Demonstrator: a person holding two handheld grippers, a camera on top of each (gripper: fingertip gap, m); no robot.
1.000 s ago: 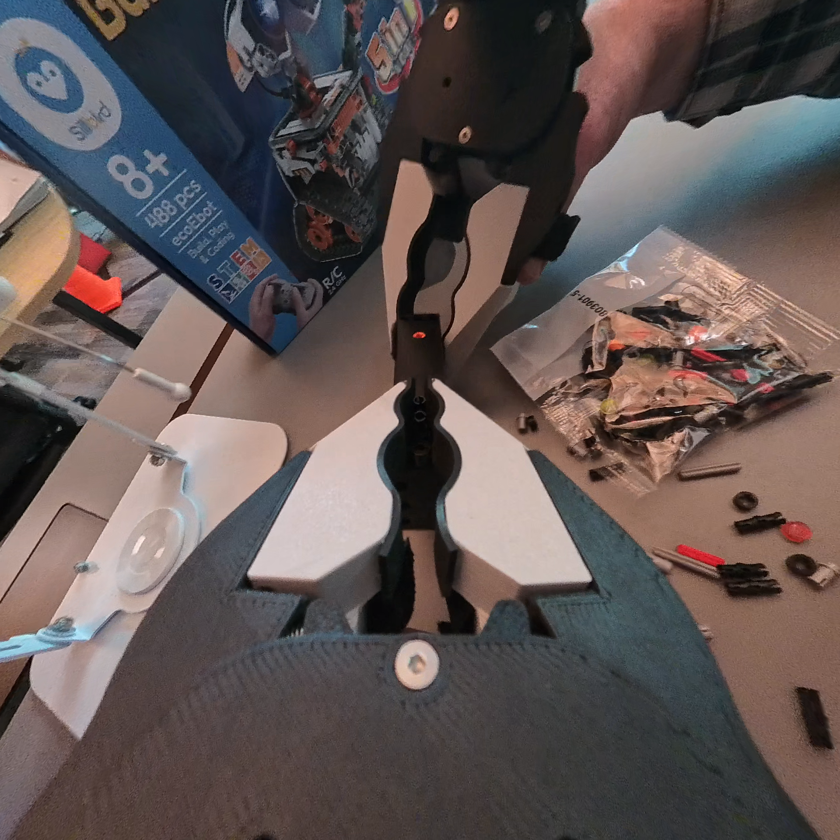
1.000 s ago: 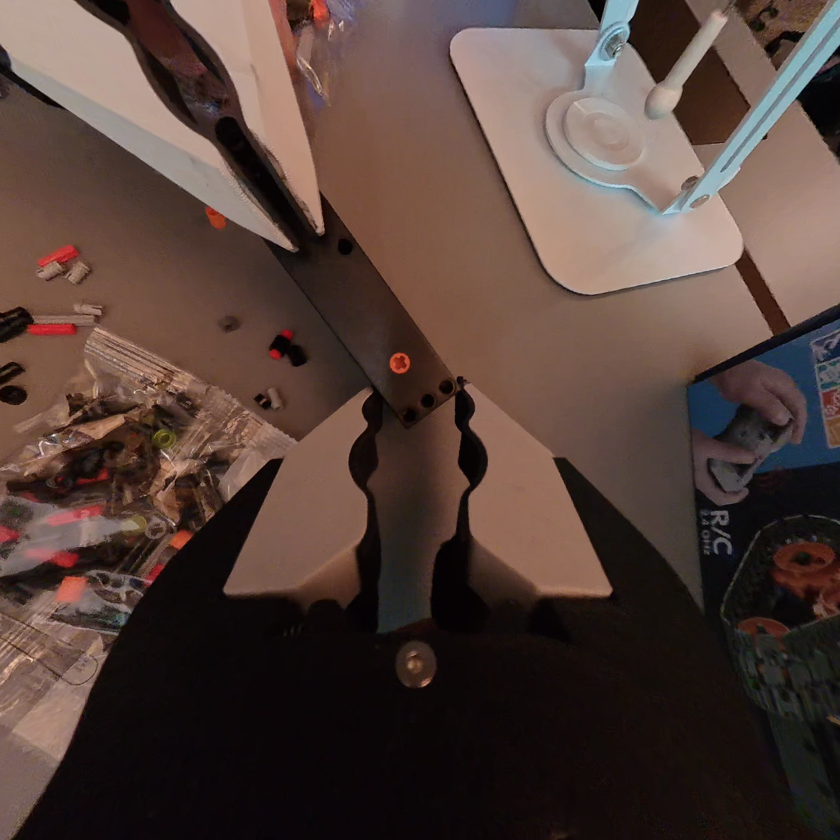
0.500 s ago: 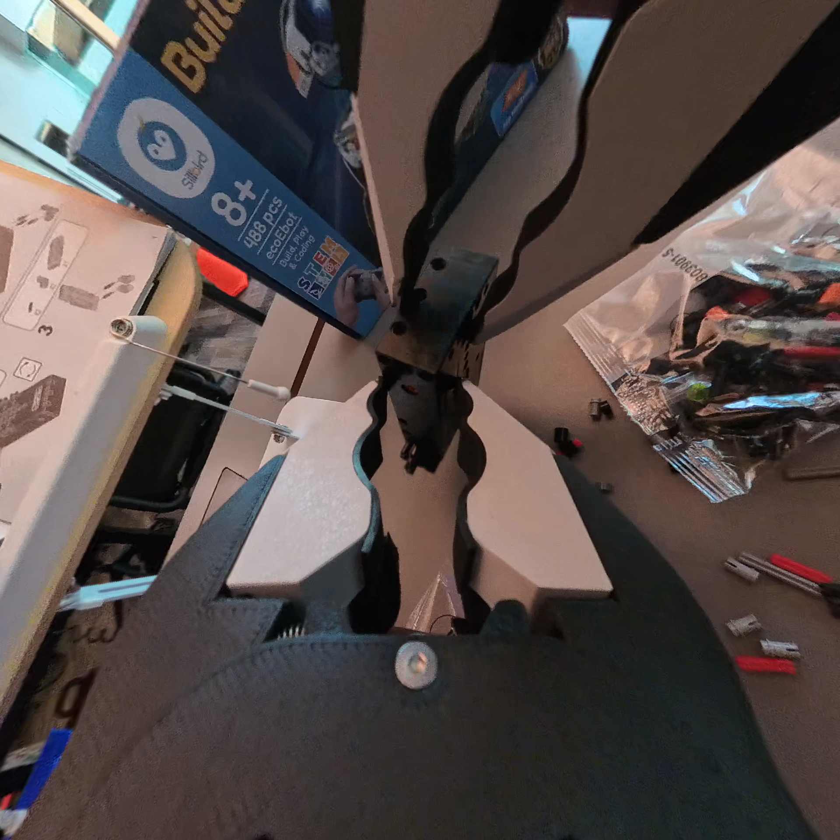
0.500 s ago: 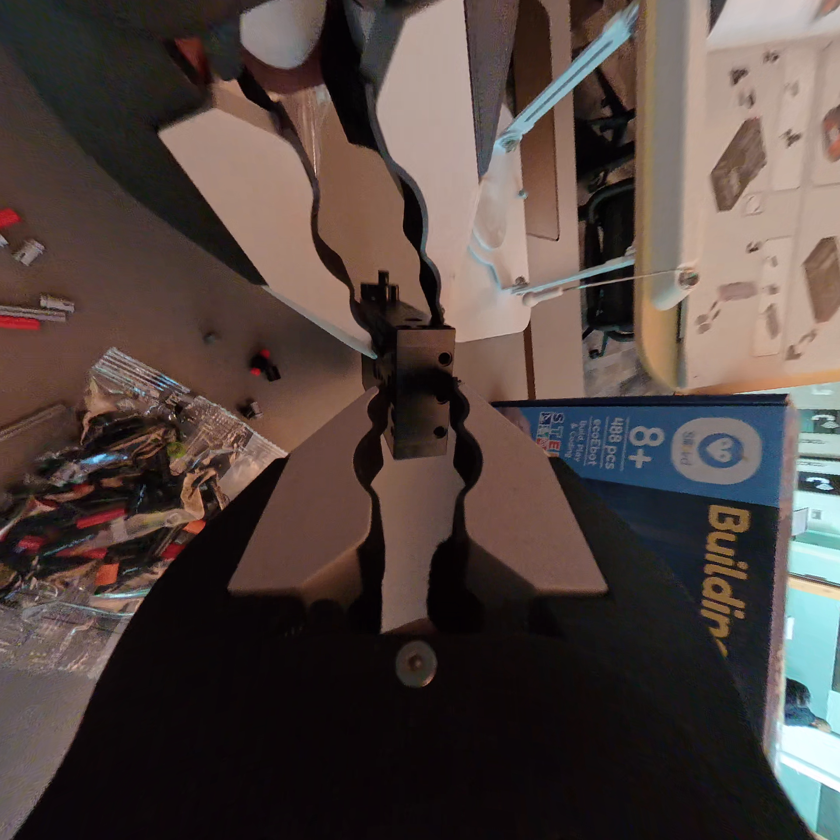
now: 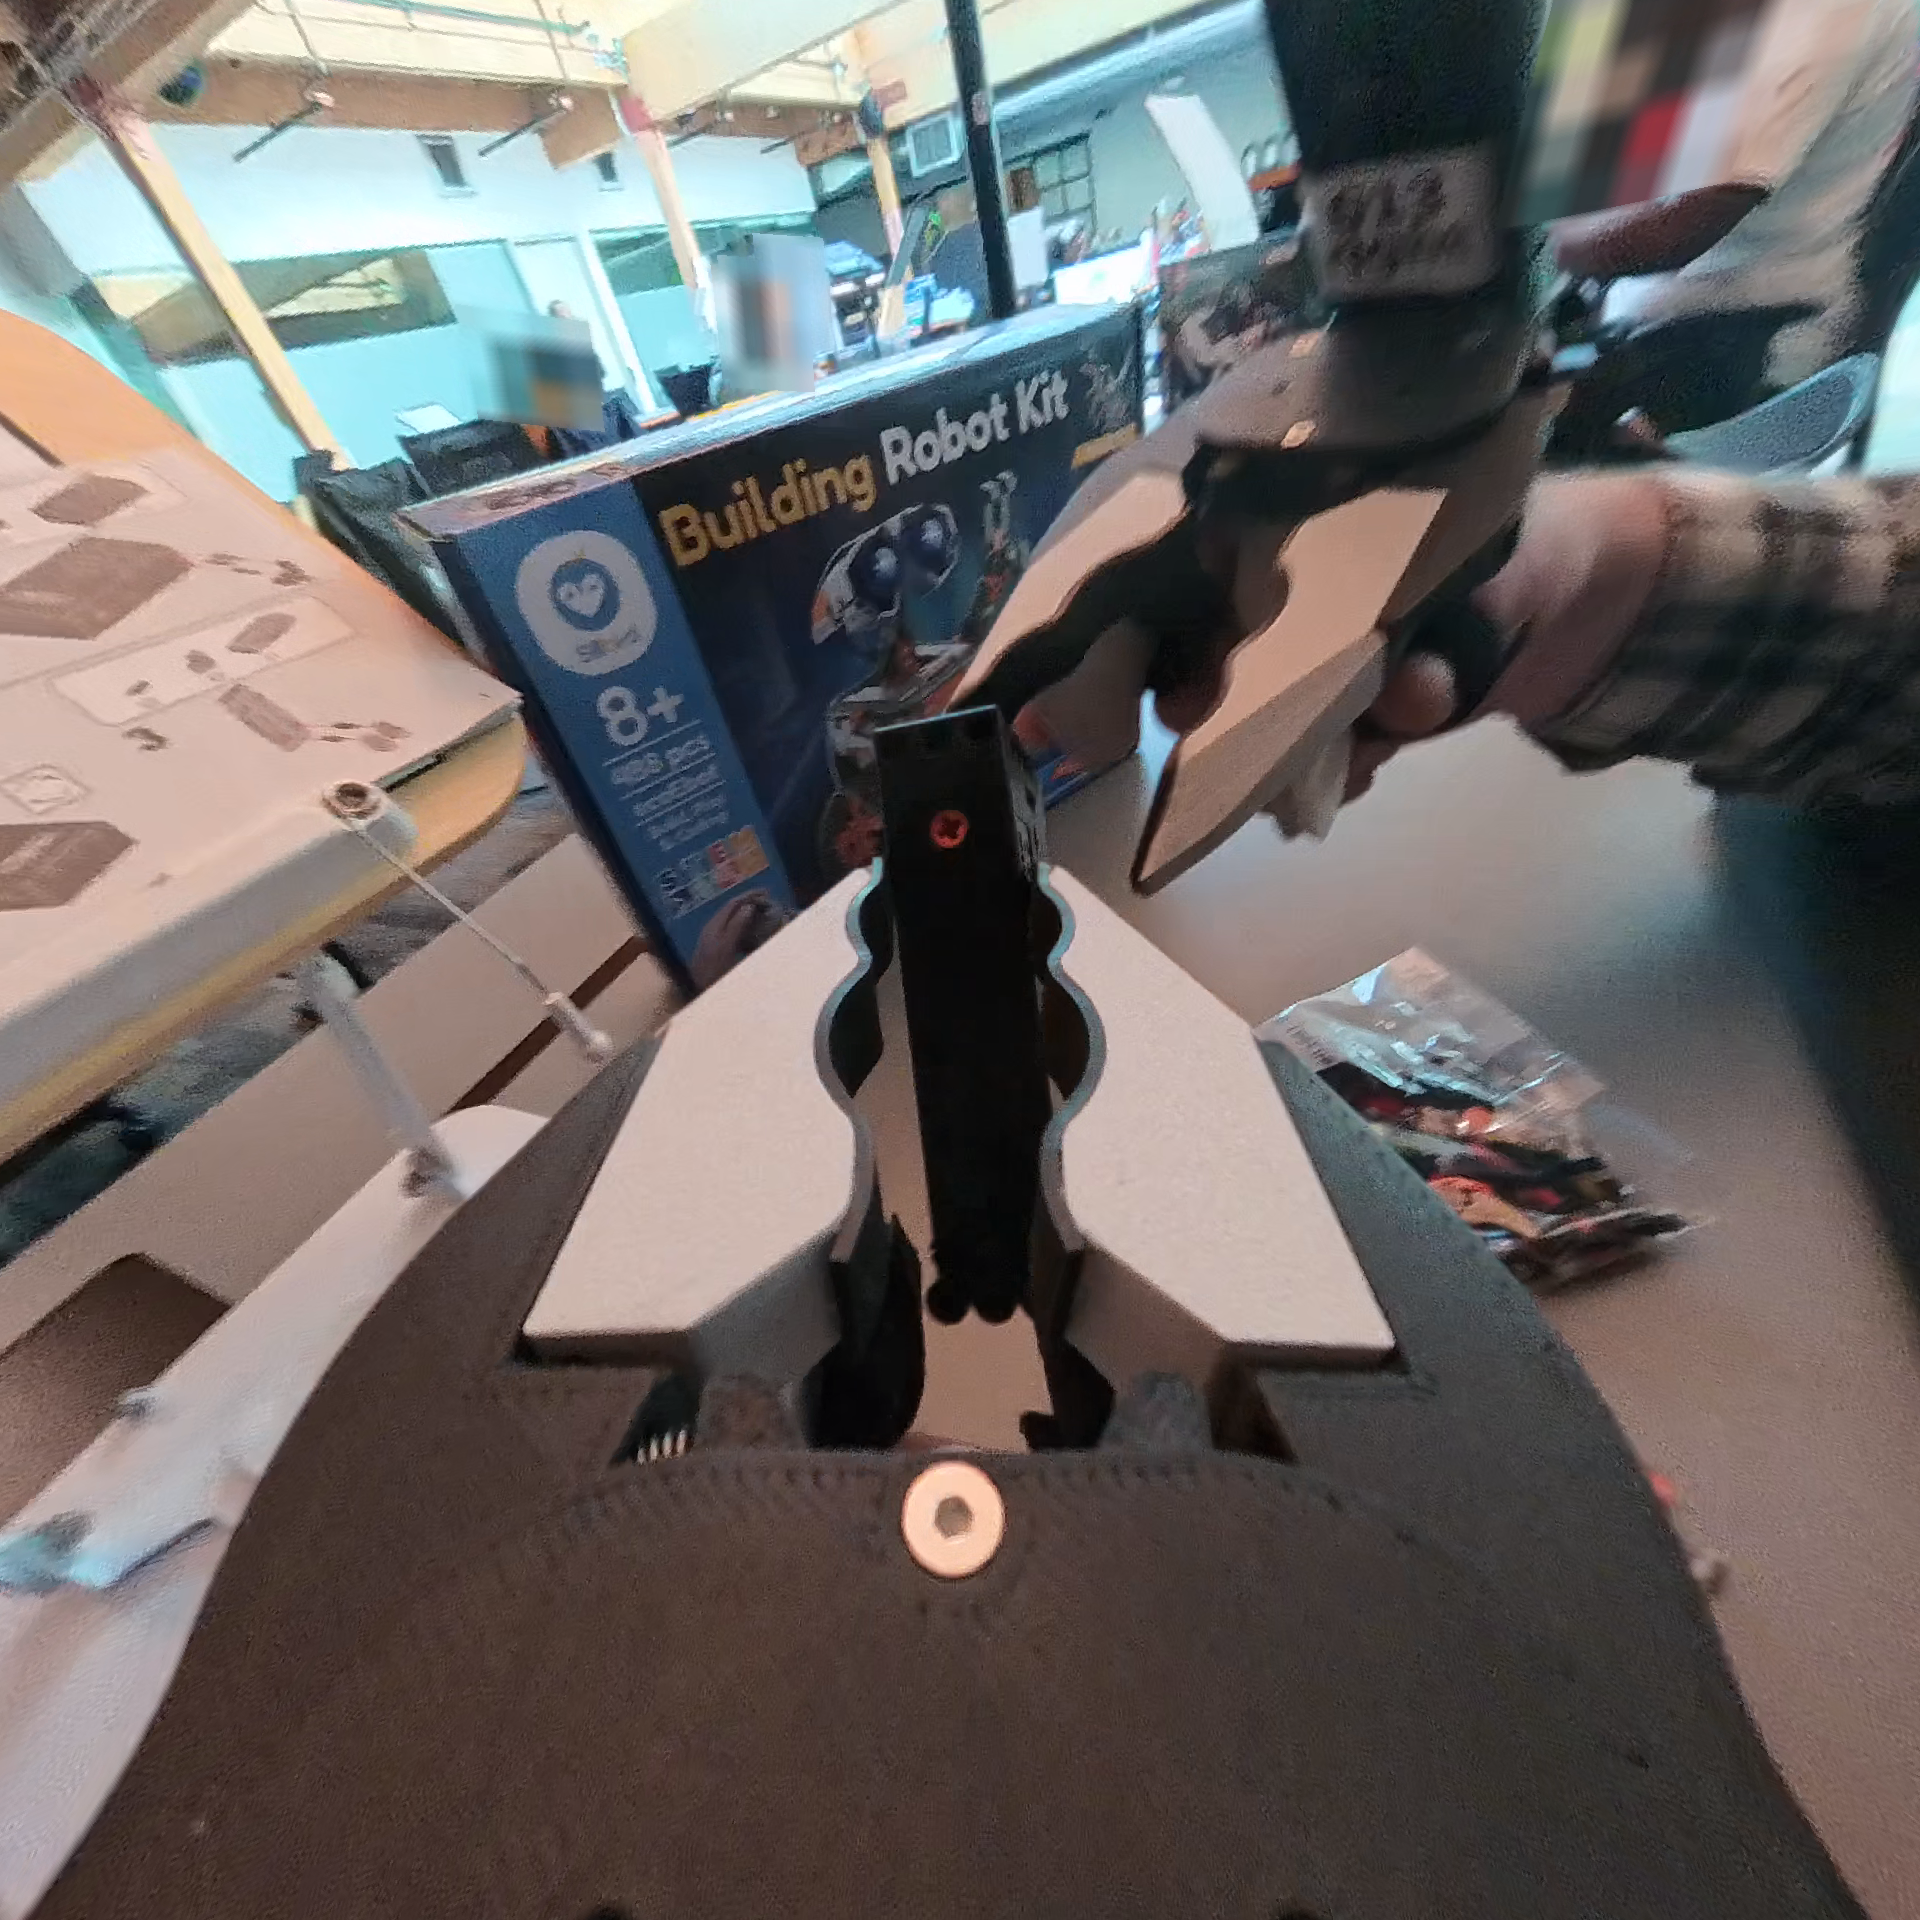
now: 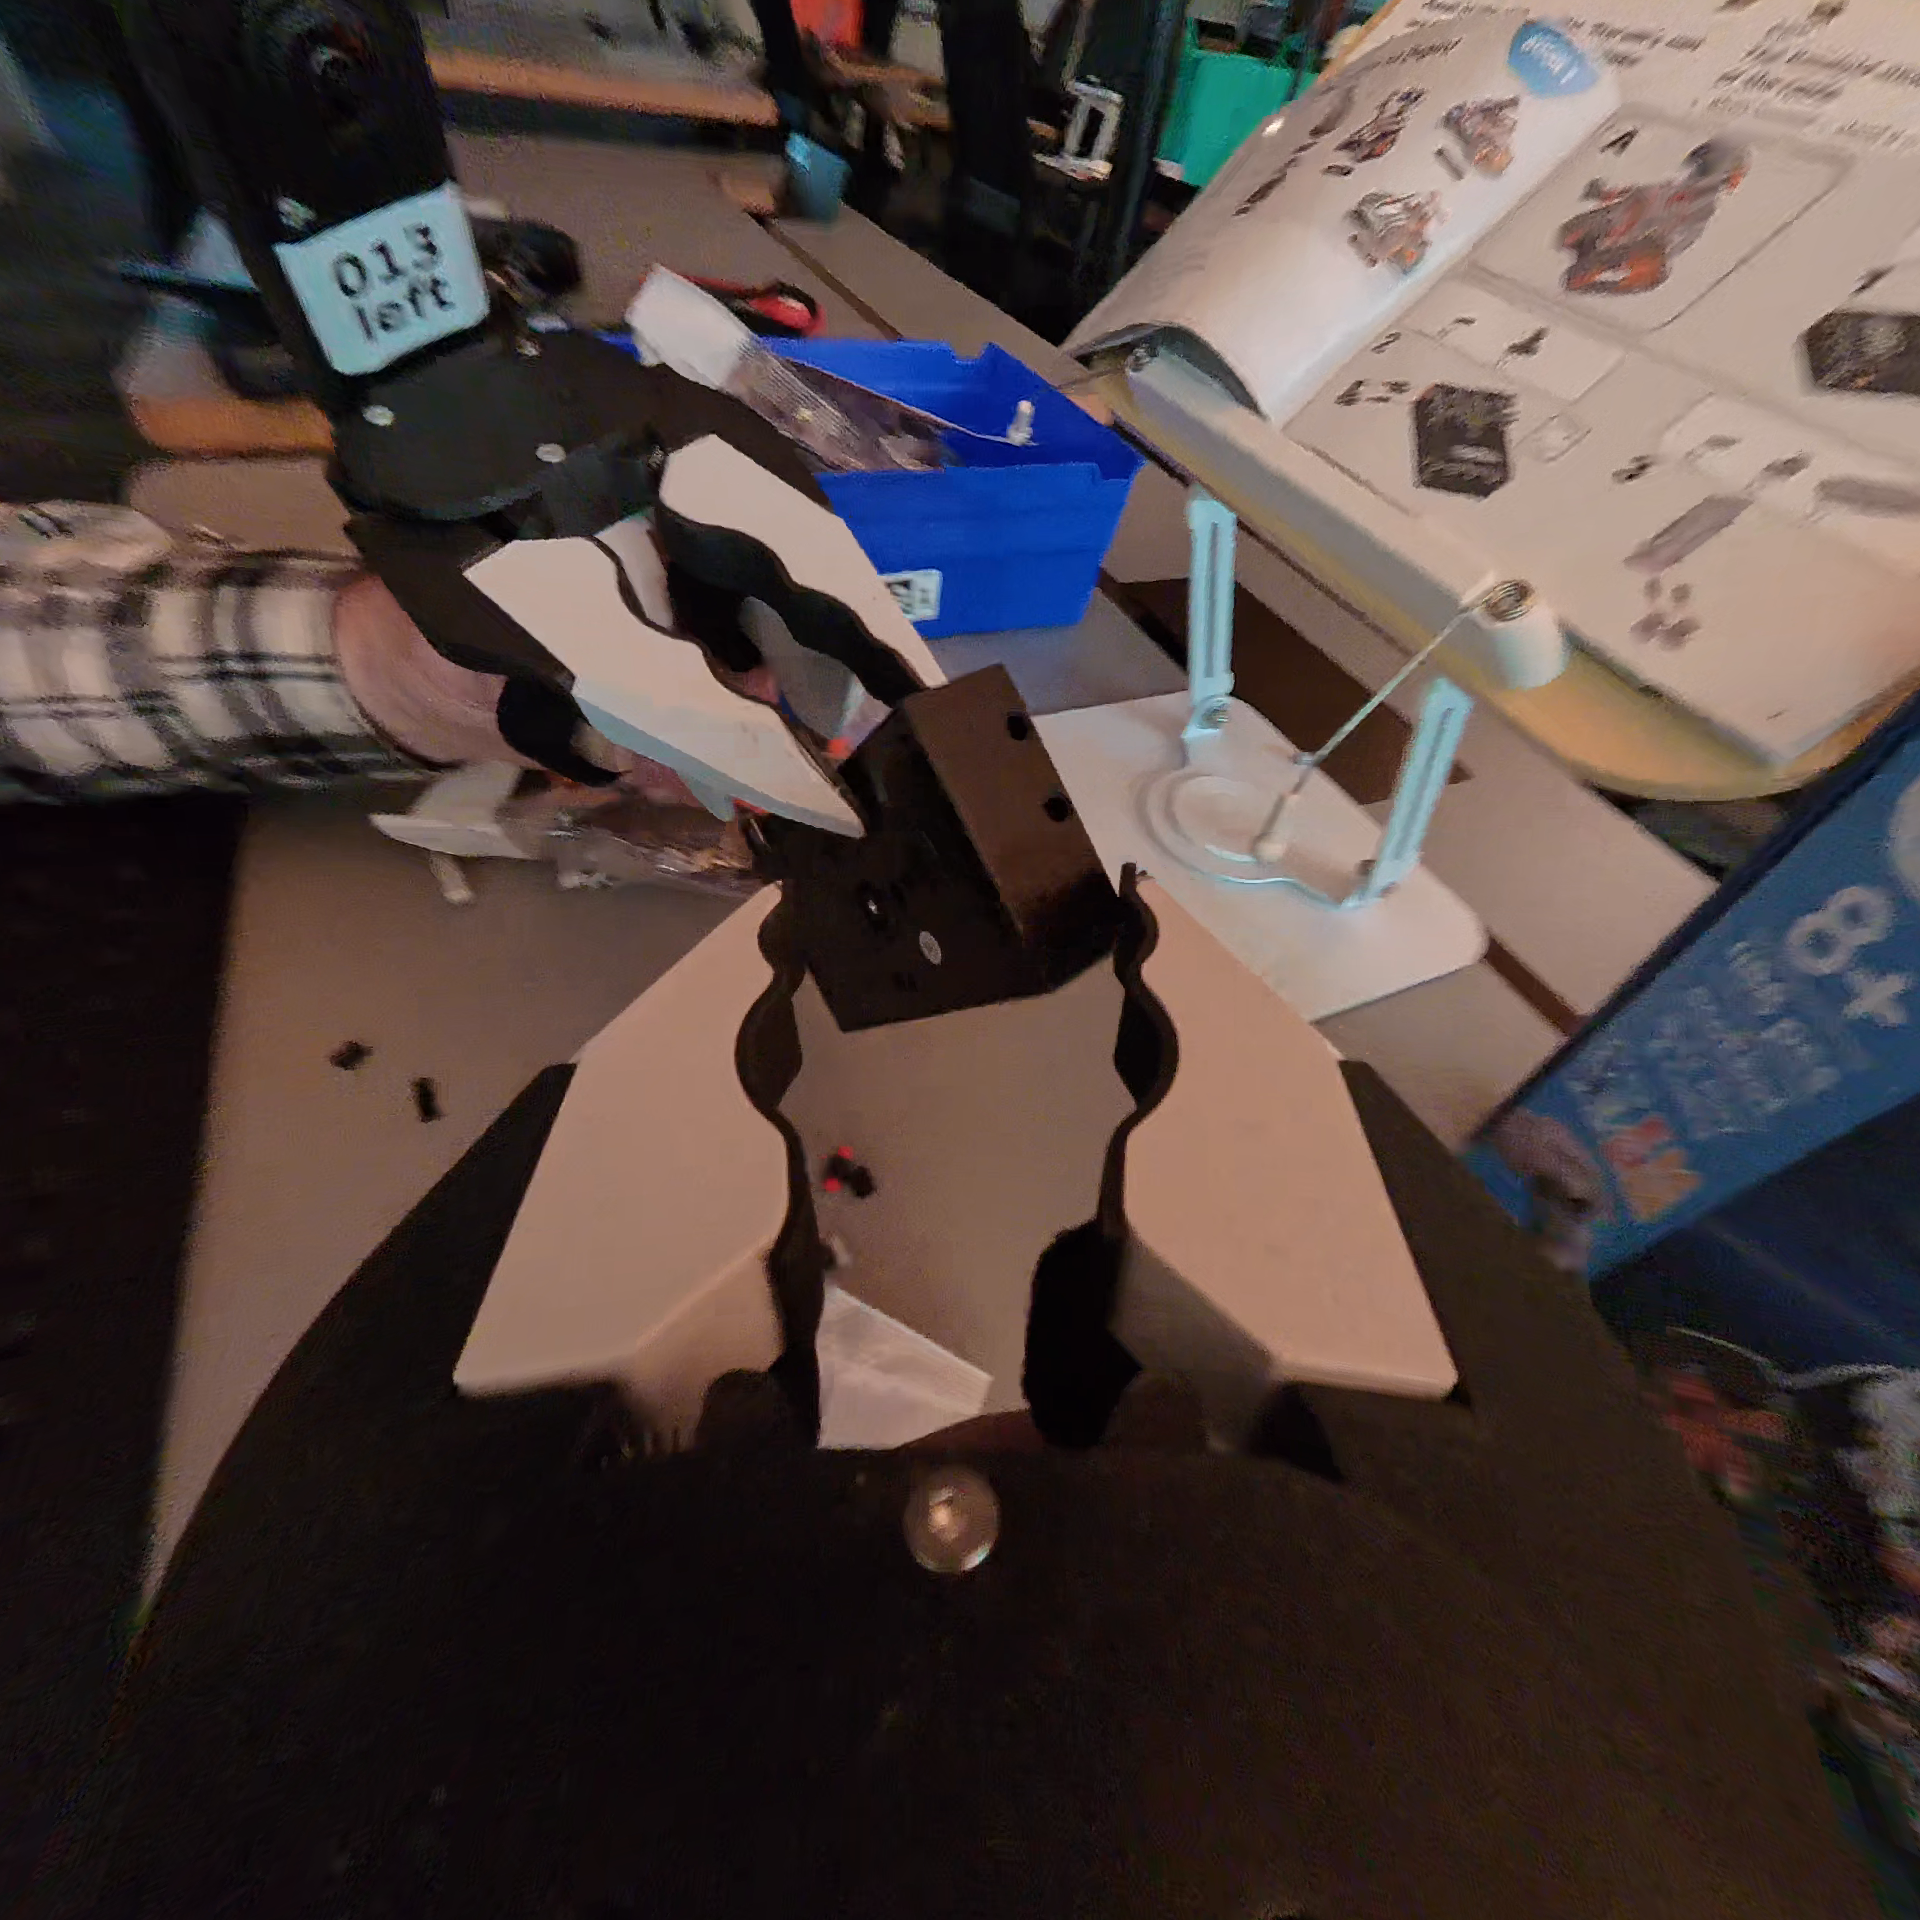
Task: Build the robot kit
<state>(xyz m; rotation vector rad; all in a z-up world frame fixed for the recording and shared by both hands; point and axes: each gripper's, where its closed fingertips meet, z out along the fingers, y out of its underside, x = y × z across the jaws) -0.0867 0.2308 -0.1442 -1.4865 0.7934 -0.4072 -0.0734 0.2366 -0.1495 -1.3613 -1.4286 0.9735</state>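
Also: blue bin (image 6: 966, 520) holds plastic bags; left tongs (image 5: 961, 904) grip black block (image 5: 966, 935).

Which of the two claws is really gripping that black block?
The left claw: its fingers are closed on the sides of the black block. The right claw is spread wide, only framing the block's end.

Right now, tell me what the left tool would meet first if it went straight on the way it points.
Most likely the blue box standing beyond the black block that the left tool grips; the block's tip would touch first. Depth is unclear.
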